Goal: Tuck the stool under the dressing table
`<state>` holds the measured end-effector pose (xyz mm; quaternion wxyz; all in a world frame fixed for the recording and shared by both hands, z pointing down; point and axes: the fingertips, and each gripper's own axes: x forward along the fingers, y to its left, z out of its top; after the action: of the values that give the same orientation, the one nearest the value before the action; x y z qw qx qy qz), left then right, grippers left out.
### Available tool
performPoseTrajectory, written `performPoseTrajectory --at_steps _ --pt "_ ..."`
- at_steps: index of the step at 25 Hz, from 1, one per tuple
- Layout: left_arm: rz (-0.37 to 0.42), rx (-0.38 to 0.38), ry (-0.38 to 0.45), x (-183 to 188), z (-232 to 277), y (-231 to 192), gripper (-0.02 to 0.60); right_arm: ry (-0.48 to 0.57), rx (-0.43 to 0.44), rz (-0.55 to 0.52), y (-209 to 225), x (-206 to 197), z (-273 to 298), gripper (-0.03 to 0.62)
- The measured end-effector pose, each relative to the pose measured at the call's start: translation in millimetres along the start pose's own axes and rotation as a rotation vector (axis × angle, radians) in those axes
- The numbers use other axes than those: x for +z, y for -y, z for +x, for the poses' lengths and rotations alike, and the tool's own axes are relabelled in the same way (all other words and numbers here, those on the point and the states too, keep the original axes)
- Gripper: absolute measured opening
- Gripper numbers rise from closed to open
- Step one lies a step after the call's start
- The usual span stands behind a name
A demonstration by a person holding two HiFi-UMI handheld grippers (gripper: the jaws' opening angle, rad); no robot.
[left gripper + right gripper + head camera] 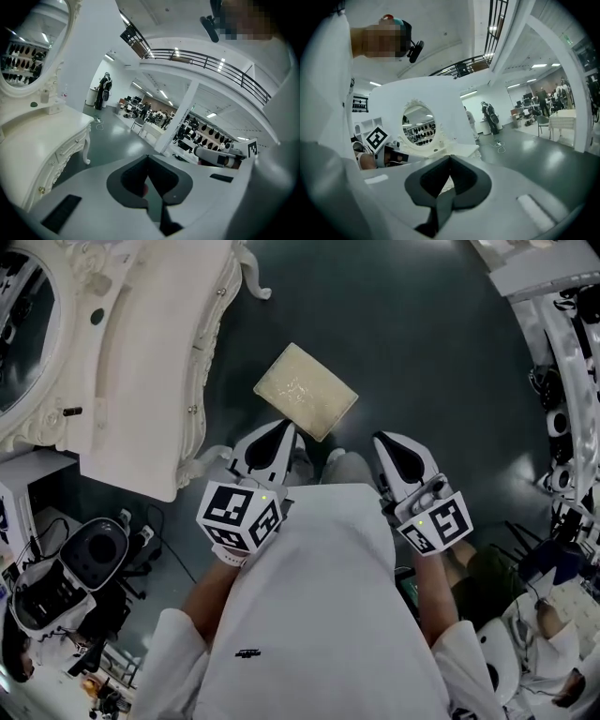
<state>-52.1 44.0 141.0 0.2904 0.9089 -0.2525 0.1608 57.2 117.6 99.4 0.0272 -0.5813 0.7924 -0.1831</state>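
The stool [306, 391], with a square cream cushion, stands on the dark floor just right of the white carved dressing table [141, 381]. The table and its oval mirror [28, 51] also fill the left of the left gripper view, and the table [459, 152] sits mid-frame in the right gripper view. My left gripper [284, 428] is over the stool's near edge, its jaws shut and empty [148, 158]. My right gripper [382, 440] is to the stool's right, also shut and empty [450, 157]. I cannot tell whether either touches the stool.
A white frame with dark gear [562, 362] runs along the right. Black equipment and a white cabinet [84, 559] crowd the lower left. The person's white garment [319, 615] covers the bottom. Distant people and tables [145, 119] stand across the hall.
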Motion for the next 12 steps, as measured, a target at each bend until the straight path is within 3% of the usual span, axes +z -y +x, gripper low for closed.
performPoseTrajectory --at_steps 12 --pt "-0.007 0.133 -0.069 -14 46 -6 0.009 -0.095 0.089 0.094 61 -32 17 0.011"
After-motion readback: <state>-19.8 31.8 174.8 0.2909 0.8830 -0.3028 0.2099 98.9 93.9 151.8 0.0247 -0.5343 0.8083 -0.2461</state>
